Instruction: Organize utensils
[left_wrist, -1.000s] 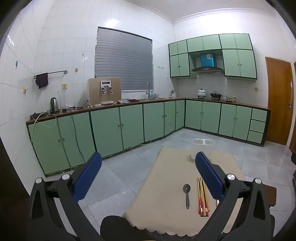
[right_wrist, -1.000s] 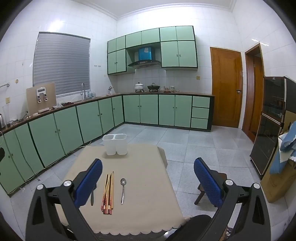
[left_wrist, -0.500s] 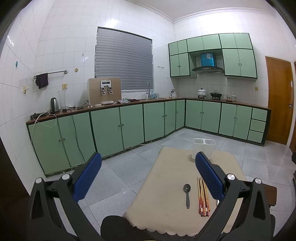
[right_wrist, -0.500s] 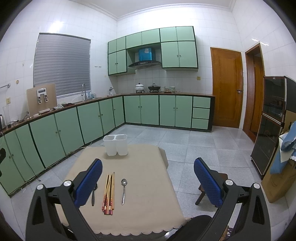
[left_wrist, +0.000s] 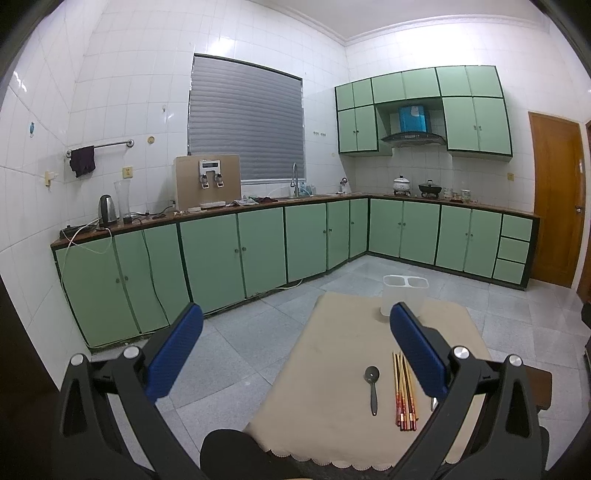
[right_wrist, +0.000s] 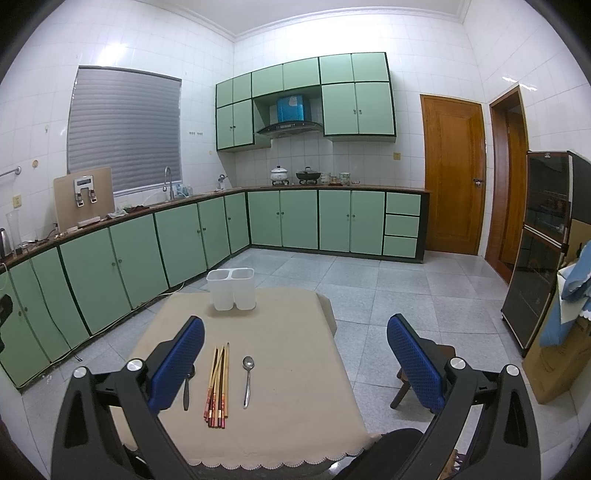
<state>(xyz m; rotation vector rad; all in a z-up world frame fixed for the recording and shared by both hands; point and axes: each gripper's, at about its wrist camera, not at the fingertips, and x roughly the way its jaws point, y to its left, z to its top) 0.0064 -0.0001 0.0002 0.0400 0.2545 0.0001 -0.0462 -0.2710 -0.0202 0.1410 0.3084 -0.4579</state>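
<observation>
Green-cabinet kitchen; on my cloth-covered worktop (right_wrist: 295, 350) lie stiff, light, probably slippery chopsticks (right_wrist: 218, 384). I'd grip mid-shaft; both grippers' fingers (right_wrist: 177, 363) gape empty.

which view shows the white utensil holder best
The right wrist view: the white utensil holder stands unobstructed at the table's far edge, both compartments visible. In the left wrist view, a blue finger pad covers its lower part.

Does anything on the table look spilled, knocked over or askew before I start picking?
Nothing stands out. The white two-compartment plastic holder stands upright at the far edge of the beige tablecloth. The bundle of wooden chopsticks lies fairly neat between the silver metal spoon and a dark-handled spoon. Both grippers are open and empty.
</observation>
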